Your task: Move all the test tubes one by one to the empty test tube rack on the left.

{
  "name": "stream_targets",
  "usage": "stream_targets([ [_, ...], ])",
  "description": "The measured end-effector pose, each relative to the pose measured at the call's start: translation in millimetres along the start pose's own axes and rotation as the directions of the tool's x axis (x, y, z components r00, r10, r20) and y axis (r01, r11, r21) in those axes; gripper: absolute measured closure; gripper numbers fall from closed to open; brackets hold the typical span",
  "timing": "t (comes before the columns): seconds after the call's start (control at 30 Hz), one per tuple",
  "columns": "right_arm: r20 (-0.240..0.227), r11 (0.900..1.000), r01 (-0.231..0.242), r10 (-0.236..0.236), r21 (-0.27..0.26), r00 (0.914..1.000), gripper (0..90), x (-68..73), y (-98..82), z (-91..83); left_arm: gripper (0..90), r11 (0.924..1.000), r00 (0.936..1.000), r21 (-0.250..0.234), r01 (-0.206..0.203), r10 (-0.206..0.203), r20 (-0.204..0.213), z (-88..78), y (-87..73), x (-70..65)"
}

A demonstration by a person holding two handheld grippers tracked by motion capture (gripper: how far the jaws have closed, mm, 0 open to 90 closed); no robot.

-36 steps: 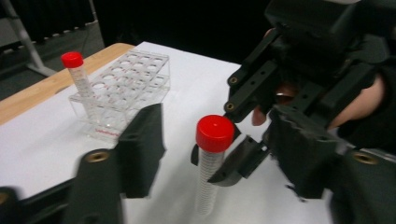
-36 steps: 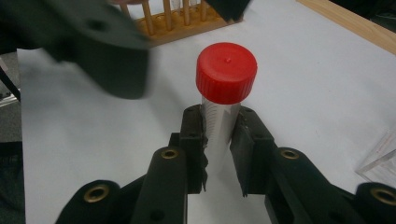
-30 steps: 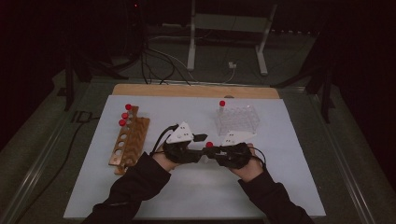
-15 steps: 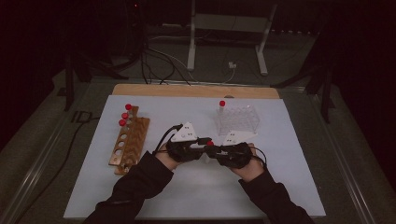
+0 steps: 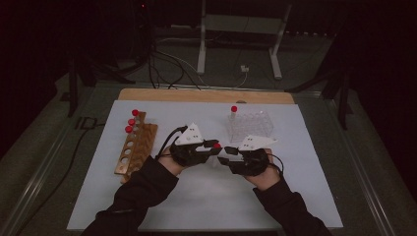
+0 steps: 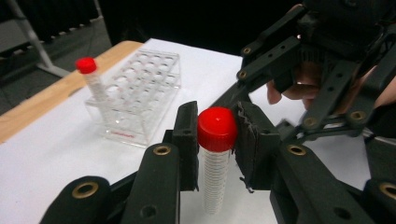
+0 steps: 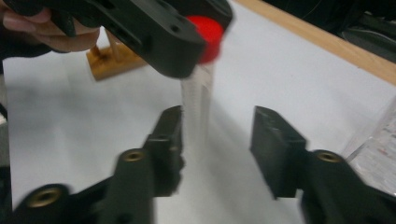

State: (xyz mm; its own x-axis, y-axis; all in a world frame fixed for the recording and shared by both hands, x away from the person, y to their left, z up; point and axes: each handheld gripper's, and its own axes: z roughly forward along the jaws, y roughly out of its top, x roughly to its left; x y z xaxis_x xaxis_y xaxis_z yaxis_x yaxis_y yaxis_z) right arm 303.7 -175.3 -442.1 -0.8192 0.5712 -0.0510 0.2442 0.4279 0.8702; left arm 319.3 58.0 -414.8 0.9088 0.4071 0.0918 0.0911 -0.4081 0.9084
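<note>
A clear graduated tube with a red cap point(image 6: 217, 128) stands upright over the white mat, between the two hands. My left gripper point(image 6: 215, 140) is shut on its cap, both pads pressing the red top. My right gripper point(image 7: 217, 140) faces it from the other side. Its jaws have just been opening. The tube's body point(image 7: 197, 93) stands between them, close to one pad and well apart from the other. In the high view the left gripper point(image 5: 209, 149) and the right gripper point(image 5: 223, 155) meet at the mat's middle.
A clear plastic rack point(image 5: 251, 125) with one red-capped tube point(image 5: 234, 112) at its far left corner stands behind the right hand. A wooden rack point(image 5: 135, 145) on the left holds three red-capped tubes at its far end. A wooden strip point(image 5: 206, 95) borders the mat's far side.
The left gripper has shifted slightly toward the right gripper and closed on the tube's red cap. The right gripper has stayed put and its jaws have parted from the tube.
</note>
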Motion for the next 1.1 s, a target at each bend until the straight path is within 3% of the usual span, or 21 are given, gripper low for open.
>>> stream_targets([
  [0.3, 0.022, 0.999, -0.035, 0.036, -0.030, 0.9991, 20.0, -3.1, 3.0, -5.5, 72.2, 0.9998, 0.9987, -0.020, 0.007, -0.008, -0.050, -27.4, 4.7, 11.4],
  [0.57, 0.042, 0.997, -0.068, 0.070, -0.042, 0.9967, 3.1, -4.3, 4.8, -6.8, 72.2, 0.9994, 0.9931, -0.029, 0.020, -0.023, -0.115, -55.9, 2.9, 23.9],
  [0.87, 0.014, 0.996, -0.069, 0.070, -0.060, 0.9975, 0.0, -5.7, 3.2, -8.6, 72.2, 0.9981, 0.9808, -0.050, 0.037, -0.045, -0.190, -91.6, -3.3, 38.1],
  [1.1, 0.011, 0.995, -0.066, 0.067, -0.069, 0.9977, 0.0, -7.1, 3.4, -10.7, 72.2, 0.9954, 0.9596, -0.078, 0.056, -0.076, -0.271, -123.3, -10.9, 50.1],
])
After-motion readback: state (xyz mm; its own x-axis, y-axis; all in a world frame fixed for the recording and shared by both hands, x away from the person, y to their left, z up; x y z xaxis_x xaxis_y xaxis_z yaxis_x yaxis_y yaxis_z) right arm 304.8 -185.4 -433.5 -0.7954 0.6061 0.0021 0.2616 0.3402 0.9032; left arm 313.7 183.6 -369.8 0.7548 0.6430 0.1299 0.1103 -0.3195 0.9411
